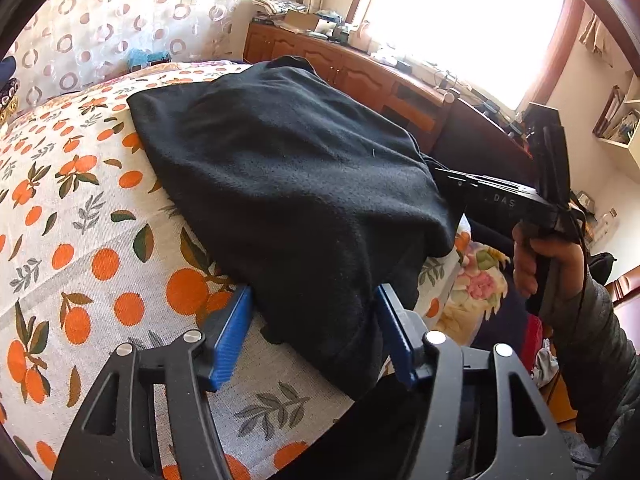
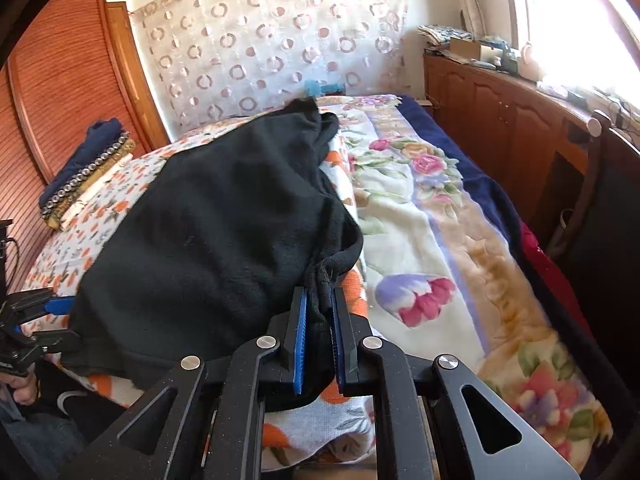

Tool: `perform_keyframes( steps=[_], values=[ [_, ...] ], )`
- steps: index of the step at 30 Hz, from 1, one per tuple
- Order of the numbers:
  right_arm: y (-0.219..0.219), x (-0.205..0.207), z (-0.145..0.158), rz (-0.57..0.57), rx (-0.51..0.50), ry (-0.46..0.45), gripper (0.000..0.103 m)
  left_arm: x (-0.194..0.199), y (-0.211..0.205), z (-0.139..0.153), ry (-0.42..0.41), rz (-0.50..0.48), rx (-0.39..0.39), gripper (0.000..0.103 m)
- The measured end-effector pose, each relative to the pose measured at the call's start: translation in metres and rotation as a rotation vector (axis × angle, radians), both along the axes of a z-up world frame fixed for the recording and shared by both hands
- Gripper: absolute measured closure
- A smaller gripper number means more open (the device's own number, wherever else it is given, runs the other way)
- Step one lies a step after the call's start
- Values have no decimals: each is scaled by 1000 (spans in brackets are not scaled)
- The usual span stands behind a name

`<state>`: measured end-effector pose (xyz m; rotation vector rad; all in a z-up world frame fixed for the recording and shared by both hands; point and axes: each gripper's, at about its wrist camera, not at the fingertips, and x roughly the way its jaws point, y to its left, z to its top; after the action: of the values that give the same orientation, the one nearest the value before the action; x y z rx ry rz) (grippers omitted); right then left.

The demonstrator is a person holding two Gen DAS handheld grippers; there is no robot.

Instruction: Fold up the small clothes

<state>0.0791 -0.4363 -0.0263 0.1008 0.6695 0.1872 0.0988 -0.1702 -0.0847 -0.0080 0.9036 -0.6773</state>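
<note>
My right gripper (image 2: 320, 340) is clamped tight on the bunched hem corner of the black fleece garment (image 2: 224, 224), the fabric pinched between the blue pads (image 2: 299, 344). My left gripper (image 1: 312, 332) has its jaws wide apart, straddling the near edge of the same garment; cloth sits between the pads, which do not look to be gripping it yet. The garment lies ahead of both tools, draped over the orange-print bedsheet (image 1: 80, 240), with the floral blanket (image 2: 440, 248) off to my right.

Best move, I judge: close the left on the hem level with the right, so both corners lift evenly. Keep the edge taut between the tools, then carry it forward over the far part. Risk: a thick bunch slipping, a lopsided fold.
</note>
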Motion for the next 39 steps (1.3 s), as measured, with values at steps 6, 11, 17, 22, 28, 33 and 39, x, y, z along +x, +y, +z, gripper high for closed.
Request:
perform_keyframes(
  steps=[6, 11, 17, 22, 28, 33, 39],
  values=[
    [0, 8, 1, -2, 1, 27, 85, 1, -6, -1, -22, 6, 26, 39],
    [0, 12, 0, 13, 17, 30, 92, 2, -9, -1, -42, 7, 49, 58],
    [8, 3, 18, 68, 23, -29, 96, 5, -1, 16, -51, -25, 28, 94],
    [12, -19, 73, 102, 26, -166, 96, 10, 18, 85, -156, -29, -32, 95],
    [26, -46, 150, 173, -5, -323, 96, 11, 49, 167, -262, -28, -97, 95],
    [40, -70, 209, 237, -26, -424, 96, 8, 73, 227, -335, -13, -131, 95],
    [68, -59, 246, 291, -75, -459, 96, 37, 100, 252, -340, 64, -109, 95]
  ],
)
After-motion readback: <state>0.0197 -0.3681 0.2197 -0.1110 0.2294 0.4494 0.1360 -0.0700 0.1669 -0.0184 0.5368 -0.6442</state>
